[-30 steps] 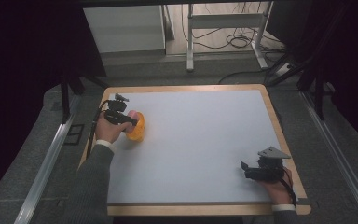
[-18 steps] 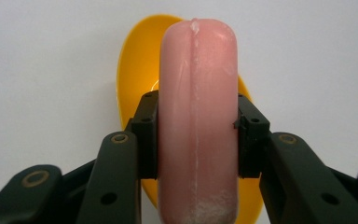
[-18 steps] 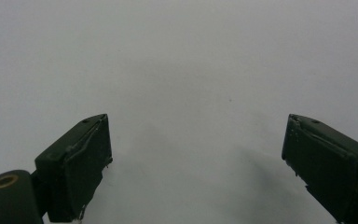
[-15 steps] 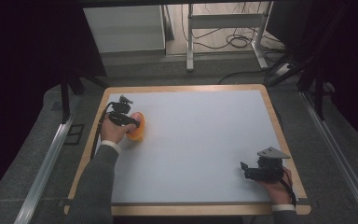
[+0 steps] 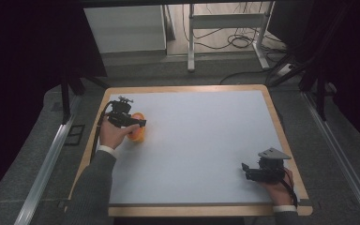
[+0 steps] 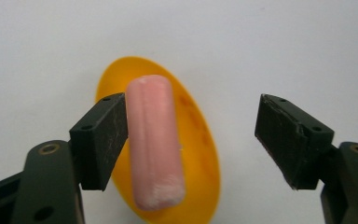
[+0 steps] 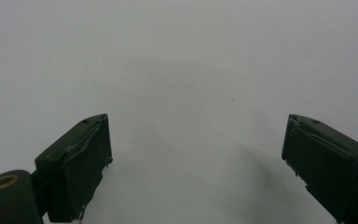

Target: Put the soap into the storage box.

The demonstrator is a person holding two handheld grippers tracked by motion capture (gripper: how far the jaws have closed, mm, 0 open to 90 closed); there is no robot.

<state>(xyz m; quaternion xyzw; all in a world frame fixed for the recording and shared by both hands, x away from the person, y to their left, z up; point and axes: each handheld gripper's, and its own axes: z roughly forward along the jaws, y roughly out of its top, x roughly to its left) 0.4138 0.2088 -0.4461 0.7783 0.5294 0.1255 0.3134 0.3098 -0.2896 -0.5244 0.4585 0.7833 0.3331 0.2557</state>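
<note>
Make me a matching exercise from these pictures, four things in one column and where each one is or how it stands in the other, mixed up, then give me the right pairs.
Column one:
1. pink sausage
2. yellow dish
3. left gripper
4. right gripper

Column two:
A. open, near the table's right front corner, nothing between its jaws
B. lying on the white table, at its left side, under another thing
C. open, one jaw beside the pink thing, the other well clear
D. lying on the yellow thing

Pairs: 1-D, 2-B, 3-C, 4-A
</note>
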